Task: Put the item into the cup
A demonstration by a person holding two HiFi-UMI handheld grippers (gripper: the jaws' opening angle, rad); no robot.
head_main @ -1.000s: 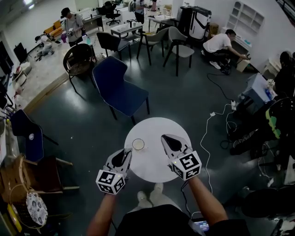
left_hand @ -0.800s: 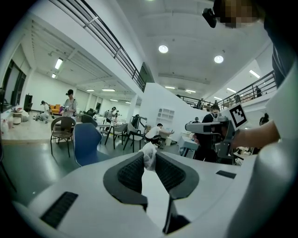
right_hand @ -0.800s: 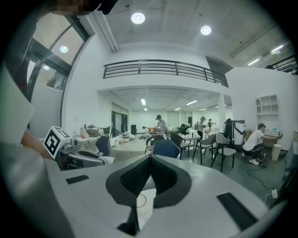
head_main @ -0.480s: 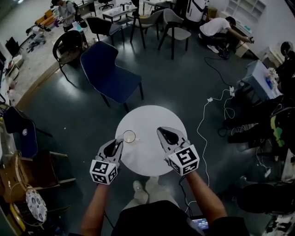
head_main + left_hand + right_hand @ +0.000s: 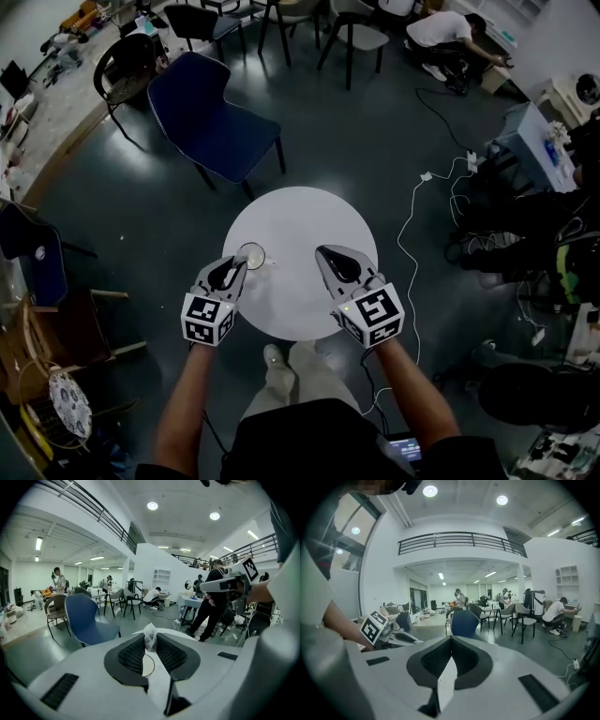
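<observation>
A round white table (image 5: pixel 300 220) carries a small clear cup (image 5: pixel 251 254) near its left edge. My left gripper (image 5: pixel 234 266) hovers right beside and just above the cup, shut on a small crumpled white item (image 5: pixel 150 633) that sticks up between its pads. In the left gripper view the cup's rim (image 5: pixel 152 666) shows directly under the jaws. My right gripper (image 5: pixel 324 251) hangs over the table's right half, shut and with nothing in it; its tips (image 5: pixel 451 638) meet in the right gripper view.
A blue chair (image 5: pixel 211 117) stands just beyond the table. A white cable with a plug (image 5: pixel 412 234) runs over the dark floor to the right. A wooden chair (image 5: pixel 56 337) sits at the left. My feet (image 5: pixel 281 361) are under the table's near edge.
The head view has tilted, so the table and both grippers sit higher in the frame. The left gripper stays beside the cup, still holding the item. The right gripper keeps its place.
</observation>
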